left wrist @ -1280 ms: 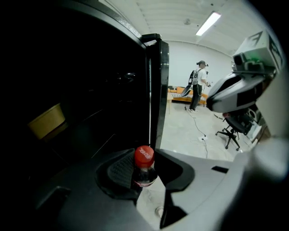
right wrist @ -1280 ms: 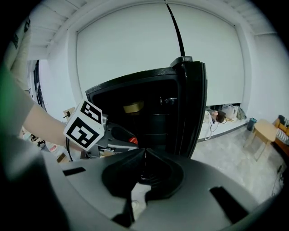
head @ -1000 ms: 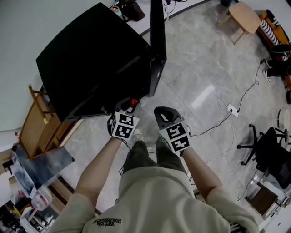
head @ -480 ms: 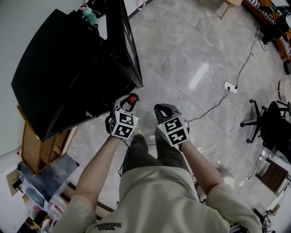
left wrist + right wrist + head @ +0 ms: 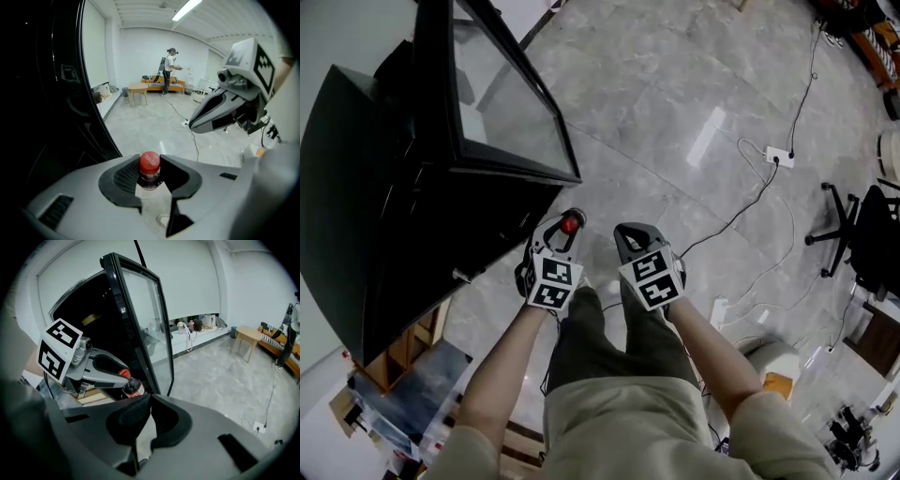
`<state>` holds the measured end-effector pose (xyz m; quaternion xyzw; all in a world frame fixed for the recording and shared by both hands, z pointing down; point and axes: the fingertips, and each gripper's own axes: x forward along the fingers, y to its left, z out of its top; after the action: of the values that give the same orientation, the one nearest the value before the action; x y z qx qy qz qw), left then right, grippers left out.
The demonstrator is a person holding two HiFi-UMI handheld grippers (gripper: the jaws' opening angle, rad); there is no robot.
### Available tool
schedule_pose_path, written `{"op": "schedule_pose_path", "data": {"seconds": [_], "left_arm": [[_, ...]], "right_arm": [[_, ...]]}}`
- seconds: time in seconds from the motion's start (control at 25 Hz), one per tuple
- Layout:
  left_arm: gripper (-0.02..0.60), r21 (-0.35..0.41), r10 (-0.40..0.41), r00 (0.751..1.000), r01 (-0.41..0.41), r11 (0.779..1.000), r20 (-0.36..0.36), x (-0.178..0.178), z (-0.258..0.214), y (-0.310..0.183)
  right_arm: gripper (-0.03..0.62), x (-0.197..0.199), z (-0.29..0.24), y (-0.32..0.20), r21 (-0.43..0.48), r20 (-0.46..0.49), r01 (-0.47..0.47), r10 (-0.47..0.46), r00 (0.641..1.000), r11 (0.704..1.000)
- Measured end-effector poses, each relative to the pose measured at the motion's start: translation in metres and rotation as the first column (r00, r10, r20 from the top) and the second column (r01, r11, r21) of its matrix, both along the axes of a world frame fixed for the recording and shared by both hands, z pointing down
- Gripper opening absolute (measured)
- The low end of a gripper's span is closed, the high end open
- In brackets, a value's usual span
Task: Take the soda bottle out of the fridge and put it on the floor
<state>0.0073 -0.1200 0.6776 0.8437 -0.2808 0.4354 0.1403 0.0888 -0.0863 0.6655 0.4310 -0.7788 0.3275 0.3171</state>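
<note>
The soda bottle [image 5: 149,167], dark with a red cap [image 5: 571,223], hangs by its neck between the jaws of my left gripper [image 5: 150,177], which is shut on it. In the head view the left gripper [image 5: 563,228] is over the grey floor, just in front of the black fridge [image 5: 403,225], whose glass door [image 5: 502,103] stands open. My right gripper [image 5: 630,234] is beside it to the right, jaws shut with nothing in them. The right gripper view shows its jaws [image 5: 149,414] together, with the bottle [image 5: 131,388] and left gripper [image 5: 108,369] beyond.
A power strip [image 5: 779,156] and cables lie on the floor to the right, near an office chair [image 5: 861,246]. A wooden shelf [image 5: 401,349] stands beside the fridge. Far off are a wooden stool [image 5: 138,89] and a person [image 5: 168,70].
Both grippers have sunk toward the floor, and the bottle has come down and away from the fridge front. The grip on the bottle is unchanged.
</note>
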Motion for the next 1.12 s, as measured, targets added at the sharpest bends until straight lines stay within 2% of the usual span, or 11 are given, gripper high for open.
{"op": "schedule_pose_path", "data": {"seconds": [0.28, 0.44, 0.6, 0.96, 1.12], "left_arm": [[0.127, -0.045, 0.063, 0.998, -0.063, 0.997, 0.012, 0.021, 0.085, 0.006], [0.127, -0.065, 0.096, 0.995, -0.095, 0.993, 0.018, 0.033, 0.137, 0.002], [0.127, -0.103, 0.138, 0.99, -0.135, 0.985, 0.017, 0.042, 0.193, 0.014], [0.127, -0.171, 0.223, 0.974, -0.214, 0.962, 0.036, 0.051, 0.308, 0.052], [0.127, -0.184, 0.238, 0.97, -0.225, 0.957, 0.05, 0.052, 0.359, 0.063]], "right_arm": [[-0.003, 0.022, 0.087, 0.003, -0.046, -0.027, -0.031, 0.03, 0.999, 0.998], [-0.003, 0.027, 0.141, 0.004, -0.093, -0.037, -0.014, 0.011, 0.999, 0.996], [-0.003, 0.03, 0.195, 0.018, -0.162, 0.003, -0.058, 0.06, 0.998, 0.985], [-0.003, 0.046, 0.313, 0.048, -0.245, -0.007, -0.132, 0.134, 0.991, 0.96], [-0.003, 0.052, 0.359, 0.057, -0.261, -0.023, -0.157, 0.156, 0.987, 0.953]]}}
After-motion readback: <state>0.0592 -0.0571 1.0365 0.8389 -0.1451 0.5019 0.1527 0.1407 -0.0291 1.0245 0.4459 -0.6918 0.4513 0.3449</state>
